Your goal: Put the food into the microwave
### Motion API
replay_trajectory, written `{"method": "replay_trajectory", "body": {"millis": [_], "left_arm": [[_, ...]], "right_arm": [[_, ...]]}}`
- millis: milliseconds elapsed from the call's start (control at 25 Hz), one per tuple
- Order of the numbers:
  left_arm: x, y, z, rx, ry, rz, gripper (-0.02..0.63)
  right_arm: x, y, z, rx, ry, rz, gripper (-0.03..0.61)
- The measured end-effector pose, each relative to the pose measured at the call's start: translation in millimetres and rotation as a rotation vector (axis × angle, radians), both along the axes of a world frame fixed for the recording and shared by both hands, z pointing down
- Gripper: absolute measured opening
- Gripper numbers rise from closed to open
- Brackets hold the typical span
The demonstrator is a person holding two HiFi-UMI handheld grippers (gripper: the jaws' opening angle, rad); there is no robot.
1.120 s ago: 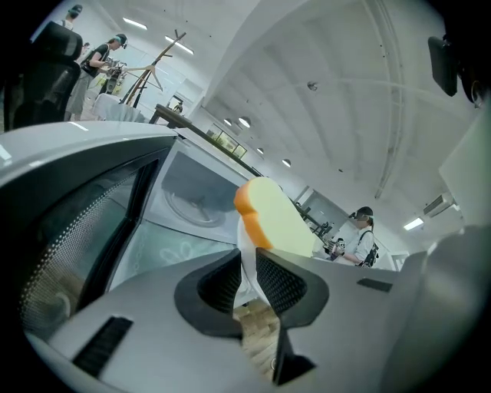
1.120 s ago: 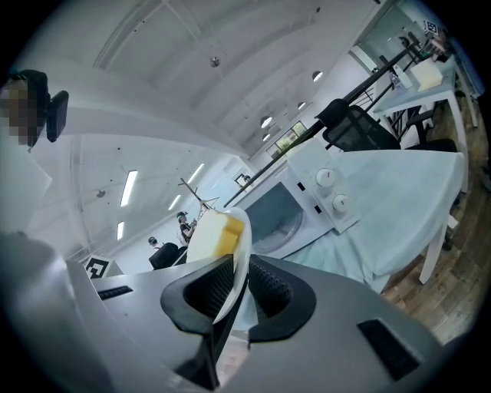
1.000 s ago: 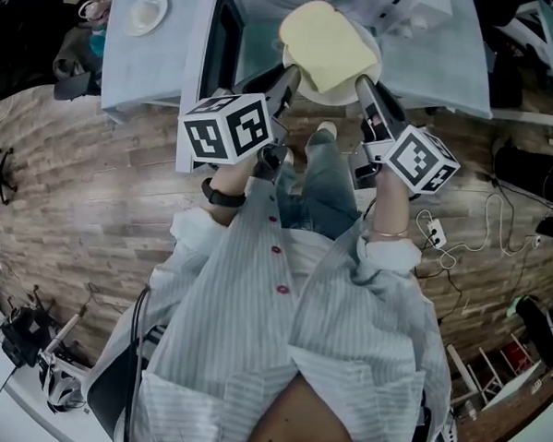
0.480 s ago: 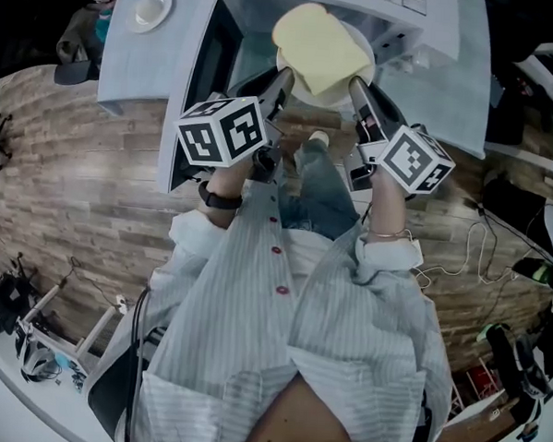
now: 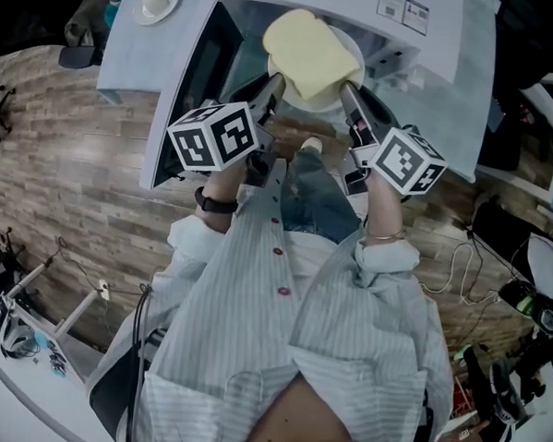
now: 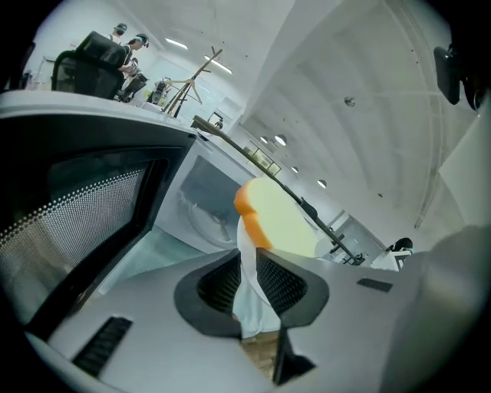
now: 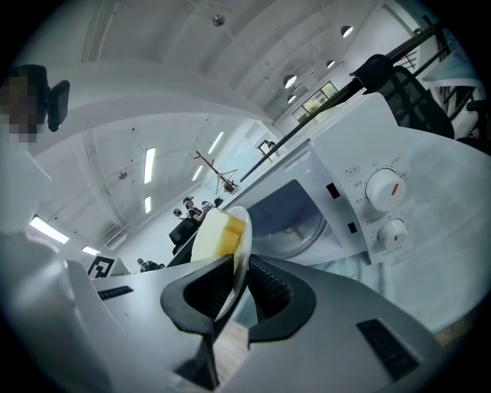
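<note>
The left gripper [image 6: 249,272] is clamped on one rim of a white plate [image 7: 245,239], and the right gripper [image 7: 239,282] grips the opposite rim. The plate carries a slice of bread [image 6: 285,221] and hangs just in front of the microwave [image 7: 360,207], at its opening, beside its open door [image 6: 92,219].

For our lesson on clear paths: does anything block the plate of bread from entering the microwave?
Nothing visible does. The door stands open at left; the plate of bread is right before the microwave cavity.
</note>
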State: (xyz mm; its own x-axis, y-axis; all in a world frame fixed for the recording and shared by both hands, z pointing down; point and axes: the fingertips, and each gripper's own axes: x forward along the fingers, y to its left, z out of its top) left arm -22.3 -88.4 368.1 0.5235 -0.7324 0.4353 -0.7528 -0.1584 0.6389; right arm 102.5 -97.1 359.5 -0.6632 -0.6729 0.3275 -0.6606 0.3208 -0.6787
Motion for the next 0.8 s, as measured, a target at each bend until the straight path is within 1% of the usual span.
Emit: {"method": "replay_trajectory", "body": {"millis": [120, 280, 600, 800], "left_arm": [[3, 1, 3, -0.005, 0.001, -0.027, 0.057], [2, 1, 5, -0.012, -0.005, -0.043, 0.058], [-11, -2, 15, -0.039, 0.003, -0.047, 0.058], [-17, -5, 15, -0.039, -0.002, -0.045, 0.058]], "right_arm": [[3, -4, 2, -0.003, 0.004, -0.031, 0.078], [1, -9, 4, -0.007, 0.0, -0.053, 0.078], [-12, -13, 11, -0.023, 0.028, -0.076, 0.078], [-19, -15, 14, -0.031, 0.017, -0.071, 0.077]]}}
